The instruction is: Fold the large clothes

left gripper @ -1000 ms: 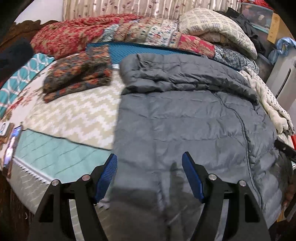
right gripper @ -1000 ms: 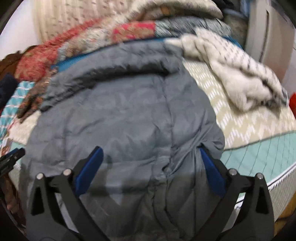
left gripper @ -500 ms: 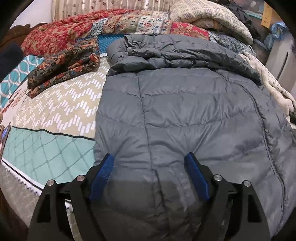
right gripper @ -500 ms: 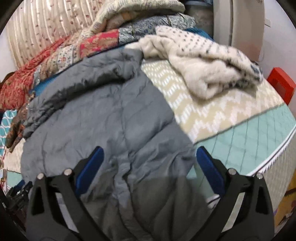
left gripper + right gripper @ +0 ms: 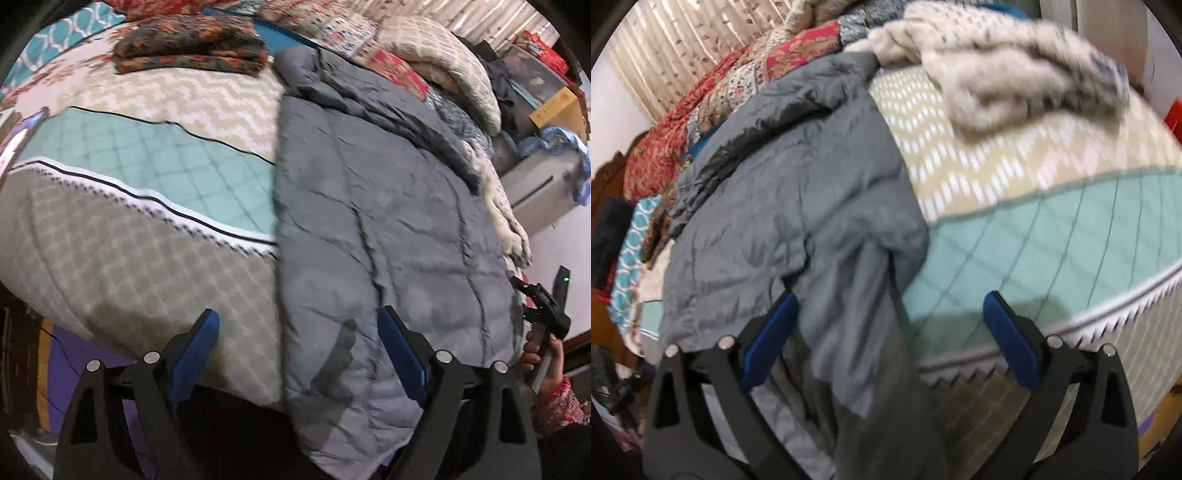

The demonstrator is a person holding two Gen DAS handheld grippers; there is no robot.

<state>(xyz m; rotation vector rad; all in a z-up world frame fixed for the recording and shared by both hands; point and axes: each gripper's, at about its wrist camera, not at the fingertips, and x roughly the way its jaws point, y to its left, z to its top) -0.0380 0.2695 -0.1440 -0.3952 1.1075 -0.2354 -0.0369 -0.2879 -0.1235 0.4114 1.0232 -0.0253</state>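
A large grey quilted puffer jacket [image 5: 388, 229] lies spread on the bed, its hem hanging over the near edge; it also shows in the right wrist view [image 5: 790, 206]. My left gripper [image 5: 299, 354] is open and empty over the jacket's lower left edge. My right gripper [image 5: 890, 336] is open and empty, straddling the jacket's lower right corner and a hanging fold. The right gripper also appears at the far right of the left wrist view [image 5: 546, 306], held in a hand.
The bed [image 5: 155, 162] has a teal and beige patterned cover. A folded dark floral cloth [image 5: 192, 48] lies at the back left. A fluffy cream garment [image 5: 1008, 70] lies right of the jacket. Quilts and pillows [image 5: 436, 59] pile at the head. A white appliance [image 5: 543, 184] stands beside the bed.
Both grippers have drawn back toward the bed's near edge. The left view has swung left and the right view right. Both stay open.
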